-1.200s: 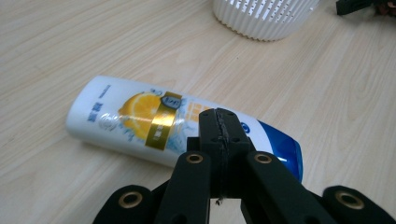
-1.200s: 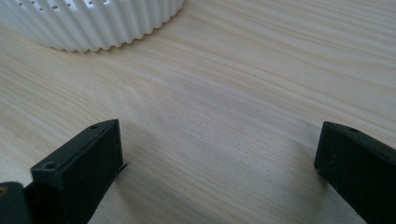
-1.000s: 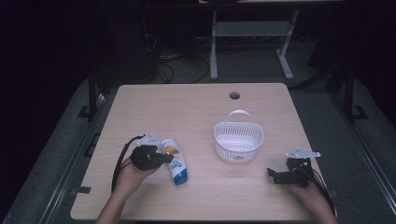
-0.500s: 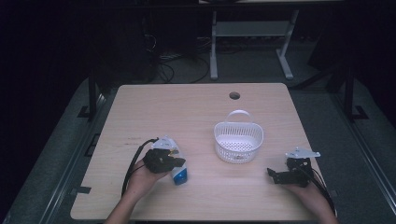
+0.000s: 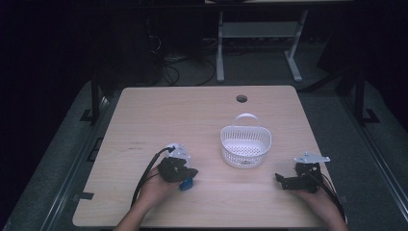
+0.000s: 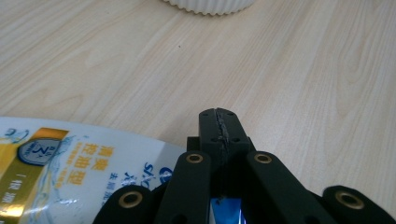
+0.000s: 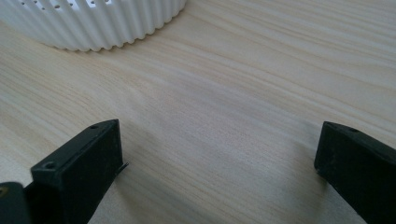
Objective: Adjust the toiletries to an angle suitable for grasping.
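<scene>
- High view: I sat at the near edge of a pale wooden table [image 5: 202,115], a claw in each hand, forearms coming in from the bottom.
- High view: my left claw [image 5: 179,171] lay over a white bottle [image 5: 182,155] with a blue cap [image 5: 186,183], at the near left part of the table. The bottle lay flat, its blue end poking out toward me and its white body showing past the claw.
- High view: a white perforated basket [image 5: 246,144] with a hoop handle stood to the right of the bottle, near it but apart.
- High view: my right claw [image 5: 284,180] rested on the table at the near right, pointing left, well apart from the bottle and near the basket.
- Left gripper view: my left claw [image 6: 219,121] had its two black jaws pressed together with nothing between the tips. They pointed across bare wood toward the basket's ribbed base [image 6: 210,5] at the top edge.
- Left gripper view: the bottle [image 6: 70,163] lay just left of and beneath the jaws, its label bearing gold, blue and printed characters. A strip of blue [image 6: 225,210] showed under the claw's linkage. Whether the claw touched the bottle I could not tell.
- Right gripper view: my right claw [image 7: 219,154] stood wide open, jaws far apart over bare wood, holding nothing.
- Right gripper view: the basket's ribbed white wall [image 7: 102,23] sat ahead at the upper left, clear of the jaws.
</scene>
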A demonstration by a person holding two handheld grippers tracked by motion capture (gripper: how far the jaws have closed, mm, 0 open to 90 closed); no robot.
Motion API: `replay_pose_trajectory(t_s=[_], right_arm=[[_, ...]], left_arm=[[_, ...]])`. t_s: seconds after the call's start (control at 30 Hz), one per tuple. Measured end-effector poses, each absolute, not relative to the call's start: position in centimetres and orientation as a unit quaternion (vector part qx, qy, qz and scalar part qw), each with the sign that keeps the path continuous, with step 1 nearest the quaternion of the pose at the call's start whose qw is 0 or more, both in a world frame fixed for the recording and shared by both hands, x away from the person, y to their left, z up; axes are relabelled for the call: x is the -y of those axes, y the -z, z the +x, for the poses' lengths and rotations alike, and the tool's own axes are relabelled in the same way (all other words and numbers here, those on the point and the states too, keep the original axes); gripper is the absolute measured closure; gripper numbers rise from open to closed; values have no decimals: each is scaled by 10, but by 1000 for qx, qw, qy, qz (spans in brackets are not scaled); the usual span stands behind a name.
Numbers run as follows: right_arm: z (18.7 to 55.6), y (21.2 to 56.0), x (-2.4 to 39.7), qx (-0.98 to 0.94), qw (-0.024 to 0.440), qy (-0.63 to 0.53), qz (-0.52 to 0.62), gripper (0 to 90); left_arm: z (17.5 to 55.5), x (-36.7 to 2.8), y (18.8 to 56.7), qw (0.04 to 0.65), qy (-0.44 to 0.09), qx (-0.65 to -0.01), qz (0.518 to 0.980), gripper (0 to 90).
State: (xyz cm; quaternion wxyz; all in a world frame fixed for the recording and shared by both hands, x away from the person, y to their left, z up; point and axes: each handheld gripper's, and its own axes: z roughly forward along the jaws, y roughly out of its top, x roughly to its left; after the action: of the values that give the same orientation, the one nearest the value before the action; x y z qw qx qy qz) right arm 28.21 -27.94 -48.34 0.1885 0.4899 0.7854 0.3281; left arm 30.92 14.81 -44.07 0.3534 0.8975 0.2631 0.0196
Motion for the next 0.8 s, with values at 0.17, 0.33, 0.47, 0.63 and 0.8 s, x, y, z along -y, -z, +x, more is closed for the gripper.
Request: replay_pose_trajectory(t_s=[0.17, 0.33, 0.47, 0.63, 0.8], right_arm=[[282, 483, 279, -785, 188, -328, 490, 5], [282, 483, 279, -785, 188, -328, 490, 5], [282, 483, 279, -785, 188, -328, 490, 5], [282, 483, 279, -785, 188, -328, 490, 5], [282, 483, 279, -785, 189, -328, 490, 5]], left_arm=[[309, -151, 442, 345, -19, -262, 901, 900], [309, -155, 441, 340, -18, -265, 902, 900], [307, -160, 441, 338, -20, -271, 901, 900], [305, -169, 439, 333, -19, -276, 901, 900], [302, -178, 437, 333, -21, -285, 898, 900]])
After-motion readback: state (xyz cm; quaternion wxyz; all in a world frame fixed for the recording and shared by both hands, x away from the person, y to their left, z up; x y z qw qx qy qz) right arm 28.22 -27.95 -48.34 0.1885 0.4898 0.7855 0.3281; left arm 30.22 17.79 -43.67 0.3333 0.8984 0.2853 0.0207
